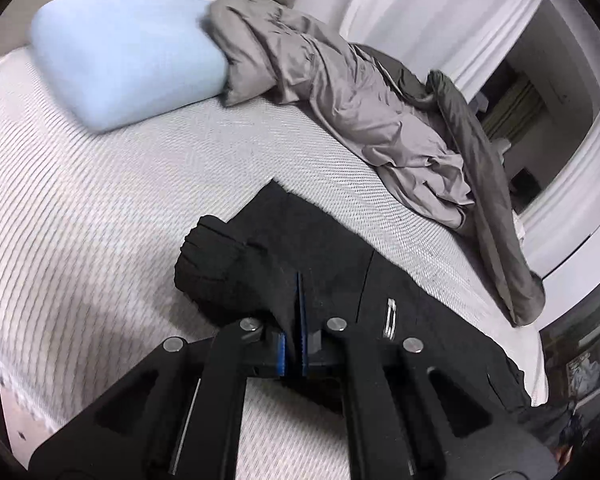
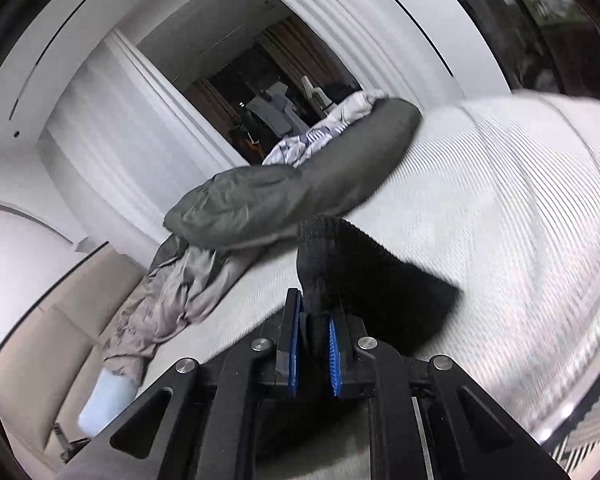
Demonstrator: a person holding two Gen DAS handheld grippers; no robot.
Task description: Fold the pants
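Observation:
Black pants (image 1: 320, 248) lie on the white textured mattress (image 1: 100, 220), stretching toward the lower right edge, with a ribbed cuff bunched at the left. My left gripper (image 1: 300, 300) is shut on the pants fabric, its blue pads pressed together. In the right wrist view my right gripper (image 2: 318, 312) is shut on a ribbed black end of the pants (image 2: 340, 256), lifted above the mattress (image 2: 500, 220). The rest of the pants is hidden behind the gripper there.
A light blue pillow (image 1: 124, 60) lies at the head of the bed. A crumpled grey duvet (image 1: 360, 108) runs along the far side and also shows in the right wrist view (image 2: 284, 196). White wall panels and a dark doorway (image 2: 268, 92) stand beyond.

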